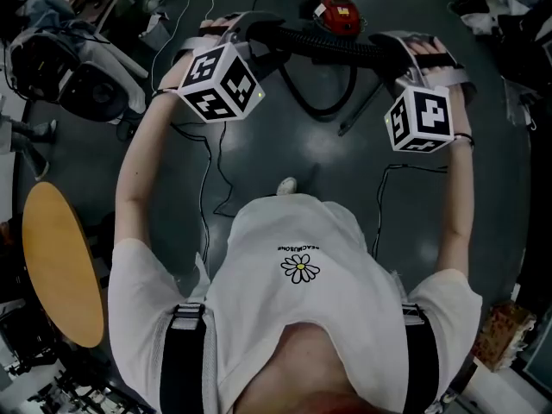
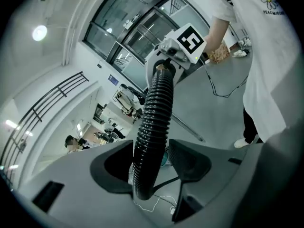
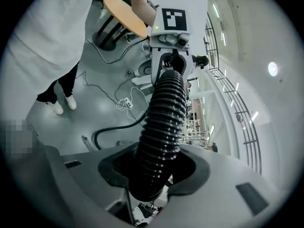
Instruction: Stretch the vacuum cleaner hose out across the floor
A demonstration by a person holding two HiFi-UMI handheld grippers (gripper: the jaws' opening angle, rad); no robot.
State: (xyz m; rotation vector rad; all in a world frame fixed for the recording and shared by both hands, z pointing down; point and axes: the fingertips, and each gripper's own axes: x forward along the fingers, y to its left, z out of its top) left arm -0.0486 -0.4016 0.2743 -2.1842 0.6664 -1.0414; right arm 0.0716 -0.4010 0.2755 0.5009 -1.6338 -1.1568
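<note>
Right gripper view | hose (image 3: 164, 127): black, ribbed, tubular | right gripper (image 3: 155, 169) clamped on

Glossy black, ringed with ribs, on the hose (image 1: 332, 46); pale grey with black pads (image 3: 191, 170) on the jaws of left gripper (image 2: 154, 163) and right gripper (image 3: 154, 167). Black-and-white square markers on both cubes (image 1: 220, 80) (tiny green light (image 1: 259, 96) on the left one). Red on the vacuum cleaner (image 1: 338, 14), dark grey on the floor (image 1: 276, 145), white with a daisy on the T-shirt (image 1: 276, 317).

Open floor (image 1: 267, 149) ahead; red vacuum (image 1: 338, 14) beyond, round table (image 1: 60, 266) at left
</note>
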